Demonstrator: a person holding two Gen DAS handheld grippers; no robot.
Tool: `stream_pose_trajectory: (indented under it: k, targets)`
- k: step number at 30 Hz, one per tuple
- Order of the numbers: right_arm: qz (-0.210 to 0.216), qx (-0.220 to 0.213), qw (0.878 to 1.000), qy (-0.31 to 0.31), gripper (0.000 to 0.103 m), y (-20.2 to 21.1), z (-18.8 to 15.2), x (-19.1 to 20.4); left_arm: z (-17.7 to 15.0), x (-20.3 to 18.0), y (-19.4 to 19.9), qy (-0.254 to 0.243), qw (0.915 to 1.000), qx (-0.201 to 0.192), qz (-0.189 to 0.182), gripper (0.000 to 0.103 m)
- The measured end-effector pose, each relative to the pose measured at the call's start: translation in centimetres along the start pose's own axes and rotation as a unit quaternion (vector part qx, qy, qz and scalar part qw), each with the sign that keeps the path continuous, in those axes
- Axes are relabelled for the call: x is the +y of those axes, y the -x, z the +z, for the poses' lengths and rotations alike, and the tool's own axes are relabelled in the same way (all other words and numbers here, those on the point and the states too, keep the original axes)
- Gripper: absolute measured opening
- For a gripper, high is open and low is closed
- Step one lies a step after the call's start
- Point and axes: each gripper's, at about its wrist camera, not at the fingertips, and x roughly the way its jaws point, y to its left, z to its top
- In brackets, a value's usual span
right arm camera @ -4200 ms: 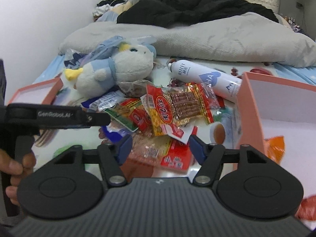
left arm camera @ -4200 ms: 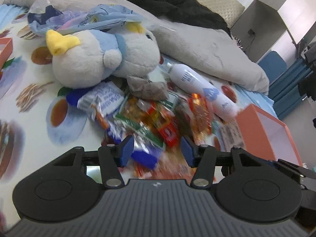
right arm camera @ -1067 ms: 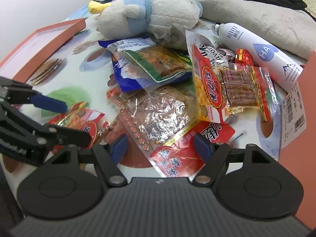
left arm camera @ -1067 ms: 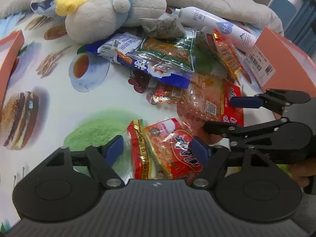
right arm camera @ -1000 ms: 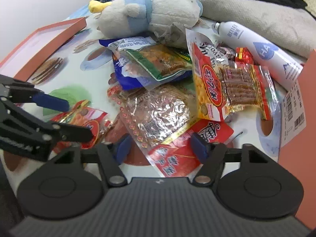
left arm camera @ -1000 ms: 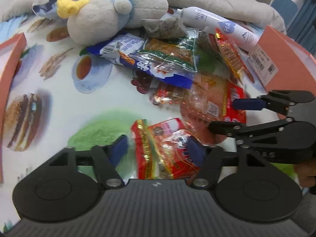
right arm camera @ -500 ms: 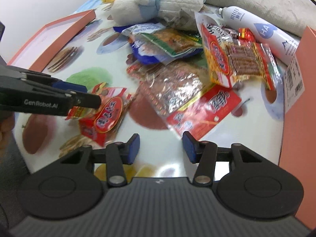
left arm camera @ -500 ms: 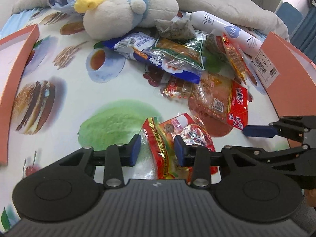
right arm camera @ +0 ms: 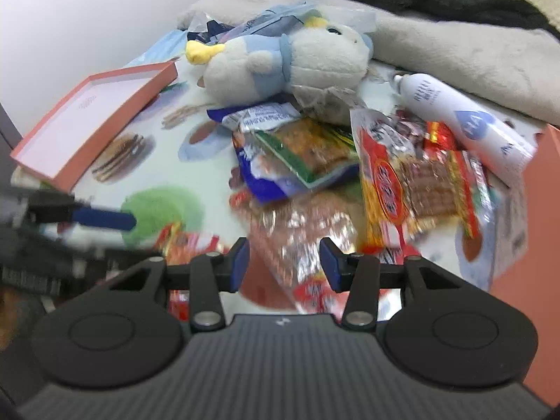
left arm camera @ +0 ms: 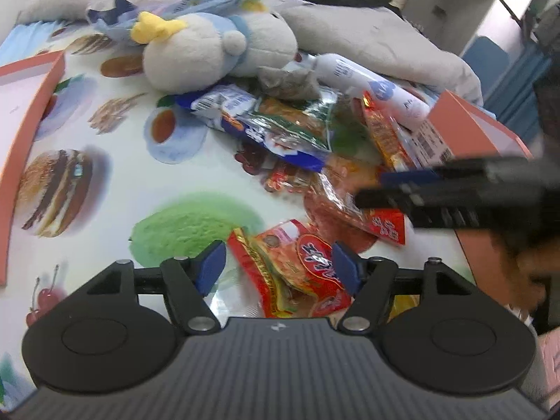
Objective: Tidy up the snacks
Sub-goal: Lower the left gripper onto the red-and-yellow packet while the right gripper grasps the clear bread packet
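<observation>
A pile of snack packets lies on a food-print cloth [left arm camera: 105, 182]. My left gripper [left arm camera: 277, 267] hovers low over a red snack packet [left arm camera: 297, 273]. The packet rests on the cloth between the opening jaws, and the pads stand clear of it. From the right wrist view, that gripper [right arm camera: 115, 234] is at the left with the red packet [right arm camera: 178, 238] by it. My right gripper [right arm camera: 285, 262] is over a clear foil packet with a red end [right arm camera: 301, 231]. The packet lies between its closing jaws, and blur hides any contact. In the left wrist view, the right gripper [left arm camera: 392, 187] reaches in from the right.
A grey-and-blue plush toy [left arm camera: 210, 49] and a white bottle [left arm camera: 367, 87] lie behind the pile. More packets [right arm camera: 301, 150] lie around them. An orange box lid [right arm camera: 91, 115] sits at the left and an orange box [left arm camera: 469, 129] at the right. A grey blanket [right arm camera: 455, 52] lies behind.
The left jaws narrowed around the red packet, then spread wide again, and the packet stays on the cloth. The right gripper came forward over the clear foil packet with its jaws narrower.
</observation>
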Motion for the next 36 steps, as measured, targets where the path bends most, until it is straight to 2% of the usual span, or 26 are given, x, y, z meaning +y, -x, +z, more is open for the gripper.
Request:
stream_pose_trajectory:
  k: [1,2,5,9,10,15,18,21,24,26,28,29,36]
  targets:
    - [0.007,0.008,1.000,0.000,0.051,-0.5,0.5,-0.3,-0.1,-0.2,-0.1,-0.006,1.0000,0.000,-0.002,0.077]
    - [0.014,0.017,1.000,0.002,0.060,-1.1,0.9,-0.5,-0.1,-0.3,-0.2,-0.012,0.9999,-0.003,-0.006,0.080]
    - [0.010,0.039,0.999,0.023,0.074,-2.8,1.8,-0.5,-0.2,-0.7,-0.5,-0.021,0.9997,-0.007,-0.014,0.086]
    - [0.018,0.069,0.996,0.057,0.079,-4.7,2.5,-0.2,-0.3,-1.3,-1.4,-0.043,0.9990,-0.002,-0.014,0.087]
    - [0.012,0.074,0.995,0.069,0.084,-5.2,2.6,-0.2,-0.3,-1.4,-1.8,-0.046,0.9989,0.001,-0.013,0.087]
    - [-0.001,0.091,0.986,0.137,0.087,-6.8,2.7,0.8,-0.7,-2.1,-3.2,-0.079,0.9968,0.009,-0.005,0.087]
    - [0.003,0.102,0.988,0.116,0.089,-7.5,3.3,0.3,-1.0,-2.6,-3.9,-0.103,0.9945,0.012,0.010,0.087]
    - [0.013,0.108,0.989,0.101,0.091,-8.0,3.4,-0.2,-1.1,-2.2,-4.1,-0.091,0.9958,0.012,0.008,0.086]
    - [0.011,0.108,0.989,0.096,0.086,-7.9,3.4,-0.3,-1.1,-2.2,-4.2,-0.091,0.9956,0.015,0.011,0.085]
    - [0.004,0.105,0.991,0.088,0.073,-7.6,3.5,-0.4,-1.1,-2.3,-4.2,-0.095,0.9953,0.018,0.009,0.082]
    - [-0.006,0.098,0.992,0.081,0.064,-7.1,3.4,-0.4,-1.1,-2.3,-4.1,-0.097,0.9950,0.022,0.008,0.079]
    - [-0.010,0.096,0.992,0.075,0.058,-6.8,3.3,-0.4,-1.1,-2.2,-4.1,-0.095,0.9952,0.024,0.006,0.074]
    - [-0.033,0.087,0.994,0.057,0.049,-4.8,1.4,0.1,-1.7,-2.8,-3.7,-0.095,0.9951,0.026,0.009,0.067]
